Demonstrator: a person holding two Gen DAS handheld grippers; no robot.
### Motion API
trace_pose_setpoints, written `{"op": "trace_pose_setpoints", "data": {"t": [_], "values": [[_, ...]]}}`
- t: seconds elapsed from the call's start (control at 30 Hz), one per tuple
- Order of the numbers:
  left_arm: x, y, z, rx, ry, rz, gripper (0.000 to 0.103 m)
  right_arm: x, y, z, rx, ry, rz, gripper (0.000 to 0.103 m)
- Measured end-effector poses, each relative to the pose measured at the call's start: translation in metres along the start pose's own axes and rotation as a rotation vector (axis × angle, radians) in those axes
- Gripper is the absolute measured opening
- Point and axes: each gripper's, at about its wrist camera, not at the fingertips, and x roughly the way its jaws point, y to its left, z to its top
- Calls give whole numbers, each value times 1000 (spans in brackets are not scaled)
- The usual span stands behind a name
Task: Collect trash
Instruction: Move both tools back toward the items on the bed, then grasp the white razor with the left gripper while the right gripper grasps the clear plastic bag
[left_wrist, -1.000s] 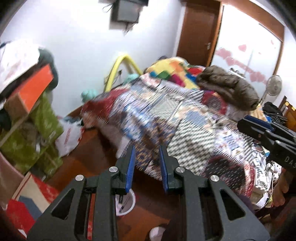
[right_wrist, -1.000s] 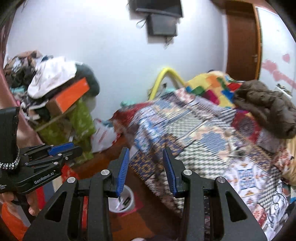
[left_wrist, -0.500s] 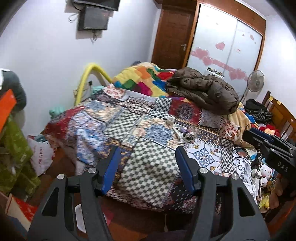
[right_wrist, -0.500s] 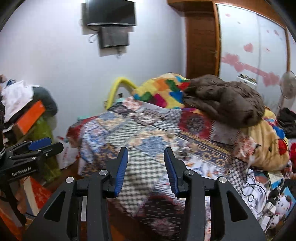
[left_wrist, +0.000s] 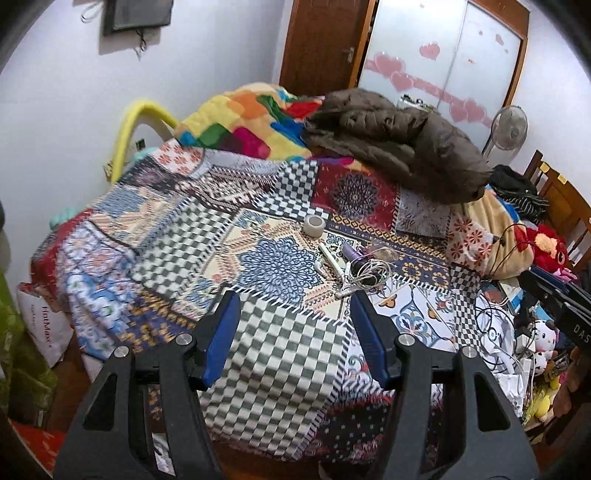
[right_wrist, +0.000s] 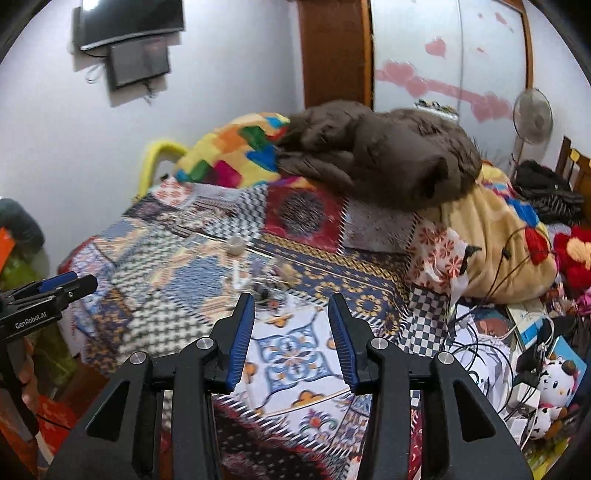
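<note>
A bed with a patchwork cover (left_wrist: 177, 243) fills both views. On it lie small loose items: a tape roll (left_wrist: 314, 225), a white pen (left_wrist: 332, 260), a purple tube (left_wrist: 352, 253), a tangle of white cable (left_wrist: 365, 275) and clear plastic wrap (left_wrist: 384, 251). My left gripper (left_wrist: 295, 332) is open and empty, over the near part of the bed, short of these items. My right gripper (right_wrist: 291, 332) is open and empty; the same items (right_wrist: 266, 288) look blurred just beyond its tips. Each gripper shows at the other view's edge.
A brown jacket (left_wrist: 399, 144) and a colourful blanket (left_wrist: 243, 122) lie at the head of the bed. Cables, papers and plush toys (left_wrist: 517, 343) crowd the right side. A white bin (left_wrist: 164, 454) stands on the floor below the left gripper. A white bag (left_wrist: 44, 325) leans at left.
Both views swung from the floor and the cluttered left corner up onto the bed. The left gripper's jaws opened much wider. The right gripper's jaws stayed open at about the same width.
</note>
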Motion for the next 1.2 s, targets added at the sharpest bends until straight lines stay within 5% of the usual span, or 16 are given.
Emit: {"op": "trace_pose_setpoints", "data": {"t": [0.43,0.77,0.87,0.97,1.2], "values": [[133,-7,10,21,122,-25,61,135,-37,21,86,136,0,38],[178,-13,17,44,107,-41,60,205,-29,38,154,216,138,38],[188,-15,21,46,114,-68,48,223,-20,36,140,244,142,38],[199,-19,26,46,145,-106,25,236,-22,30,169,261,133,38],[228,-28,35,-15,220,-210,17,238,-28,15,201,298,164,38]]}}
